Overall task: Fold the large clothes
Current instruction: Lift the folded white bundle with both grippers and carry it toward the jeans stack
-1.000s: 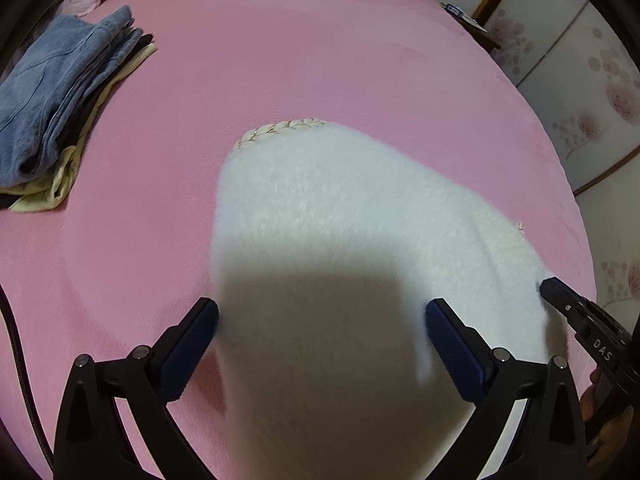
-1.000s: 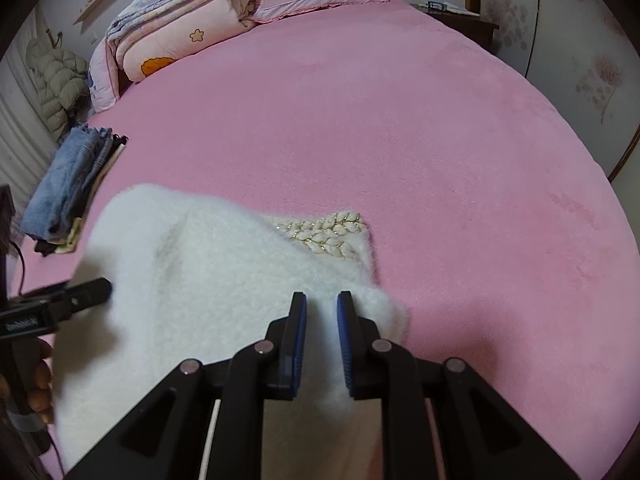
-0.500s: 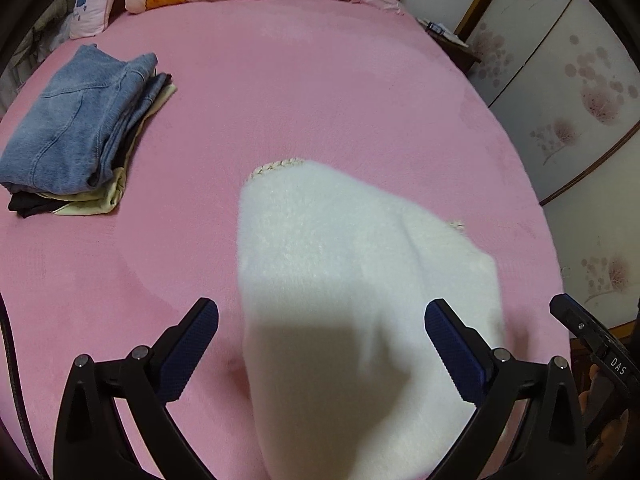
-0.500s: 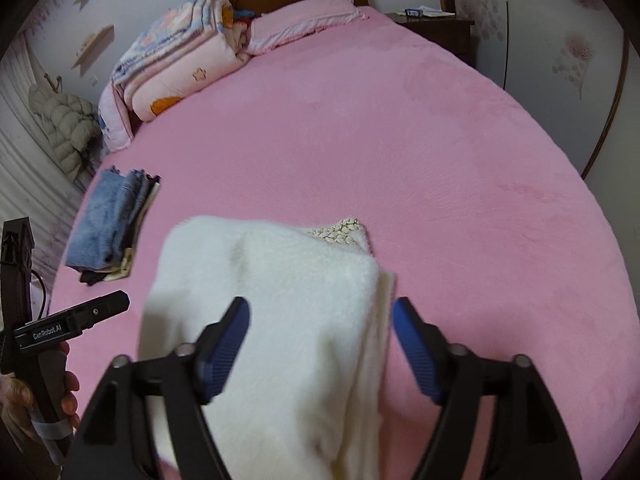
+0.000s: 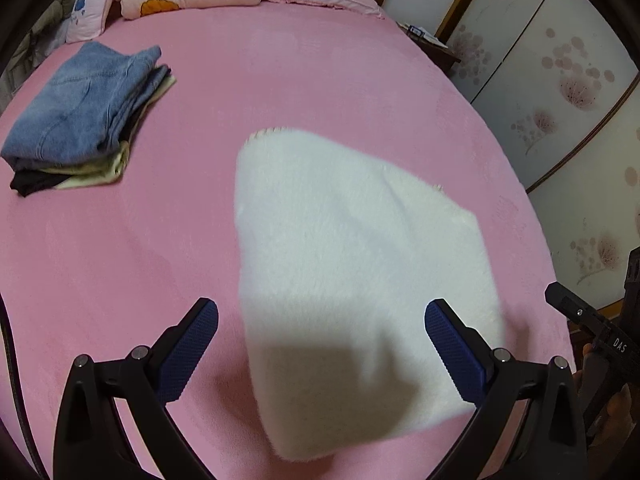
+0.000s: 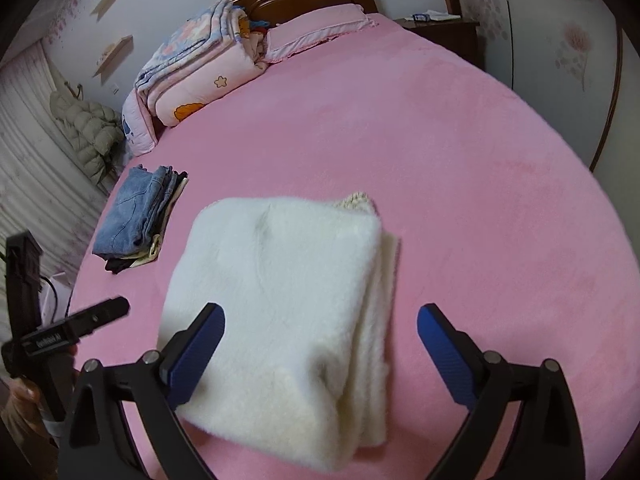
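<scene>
The fluffy white garment (image 6: 280, 304) lies folded in thick layers on the pink bed (image 6: 460, 160). The right gripper (image 6: 320, 344) has just been opening and the left gripper (image 5: 322, 340) is spread too, neither touching it.

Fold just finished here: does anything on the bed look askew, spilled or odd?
Nothing stands out. The white fleece garment lies folded on the pink bed, its layers slightly stepped along one edge, a knitted trim peeking out at the far corner. The stack of folded clothes beside it is tidy. Both grippers are open and off the fabric.

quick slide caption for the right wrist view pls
Right tongs open over a folded white fleece garment on the pink bed, folded jeans stack beyond.
</scene>
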